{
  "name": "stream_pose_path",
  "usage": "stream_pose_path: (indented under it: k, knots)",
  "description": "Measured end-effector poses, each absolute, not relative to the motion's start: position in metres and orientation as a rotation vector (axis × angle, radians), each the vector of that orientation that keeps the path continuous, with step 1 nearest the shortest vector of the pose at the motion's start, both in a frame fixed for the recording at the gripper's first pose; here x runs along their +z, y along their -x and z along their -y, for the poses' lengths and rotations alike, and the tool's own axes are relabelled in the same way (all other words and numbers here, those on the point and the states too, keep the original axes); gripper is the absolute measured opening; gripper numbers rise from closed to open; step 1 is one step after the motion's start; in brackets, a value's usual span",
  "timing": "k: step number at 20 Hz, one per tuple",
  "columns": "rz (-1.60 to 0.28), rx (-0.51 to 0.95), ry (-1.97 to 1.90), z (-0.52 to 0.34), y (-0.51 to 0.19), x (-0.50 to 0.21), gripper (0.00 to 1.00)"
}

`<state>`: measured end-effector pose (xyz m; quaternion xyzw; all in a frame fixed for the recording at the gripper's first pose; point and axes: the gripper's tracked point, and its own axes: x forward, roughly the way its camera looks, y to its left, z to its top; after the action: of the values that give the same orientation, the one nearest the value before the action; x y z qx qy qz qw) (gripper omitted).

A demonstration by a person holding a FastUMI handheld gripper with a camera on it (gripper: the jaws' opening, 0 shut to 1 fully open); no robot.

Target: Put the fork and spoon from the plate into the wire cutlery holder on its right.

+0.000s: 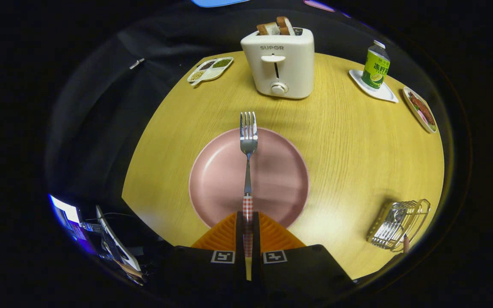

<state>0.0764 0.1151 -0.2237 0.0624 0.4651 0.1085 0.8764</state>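
Pressed together on the red-and-white checked handle of the steel fork (248, 141), the hand-held gripper (247, 220) pinches it from both sides, so the fork juts straight ahead with its tines over the far rim of the round pink plate (212, 179). Whether it is lifted clear of the plate or touching it I cannot tell. No spoon lies on the plate; the silver wire cutlery holder (398, 224), off to the right on the round wooden table (349, 145), seems already to hold a piece with a reddish handle. Beyond the plate stands a white toaster (278, 64) with bread in its slots. Gripped only at the handle's end, the fork could pivot or slip during the swing right, and its tines might catch on the holder's wires.
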Motion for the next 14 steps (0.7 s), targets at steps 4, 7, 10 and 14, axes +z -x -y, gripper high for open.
stream_pose_path:
  k: [4,7,10,14]
  knots:
    - [-0.969,0.232,-0.102,-0.077,-0.047,-0.199,0.09]
    - [-0.958,0.223,-0.122,-0.047,-0.026,-0.174,0.09]
    - [-0.973,0.206,-0.129,-0.014,-0.005,-0.153,0.09]
    - [-1.031,0.183,-0.084,0.041,0.021,-0.128,0.09]
